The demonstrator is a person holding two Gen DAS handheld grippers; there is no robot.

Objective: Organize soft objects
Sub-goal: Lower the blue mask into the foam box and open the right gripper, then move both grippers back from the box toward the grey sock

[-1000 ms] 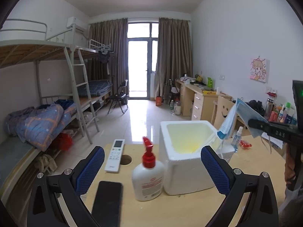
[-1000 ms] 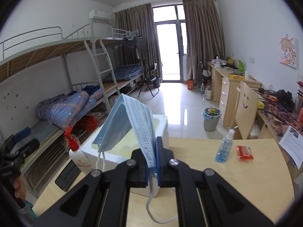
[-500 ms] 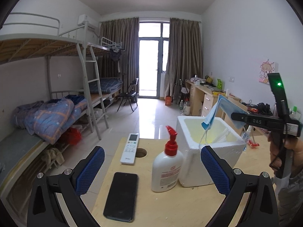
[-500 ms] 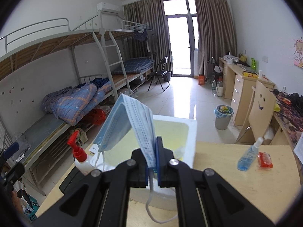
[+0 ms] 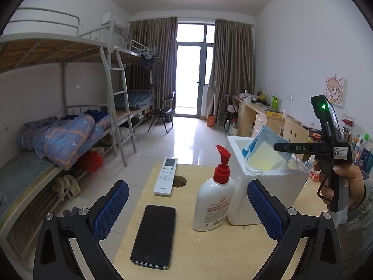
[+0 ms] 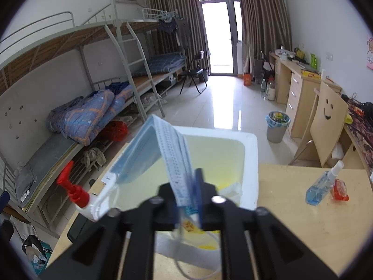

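Observation:
A blue face mask hangs folded between the pads of my right gripper, which is shut on it over the open white foam box. In the left wrist view the mask and the right gripper sit at the top of the foam box, with the ear loops draped over its rim. My left gripper is open and empty, low over the wooden table, in front of the box.
A white pump bottle with a red top, a black phone and a white remote lie on the table's left part. A blue spray bottle and a red packet lie right of the box.
My right gripper has carried the mask leftward and down to the foam box opening. My left gripper has drawn back and to the left, so the phone and remote show fully.

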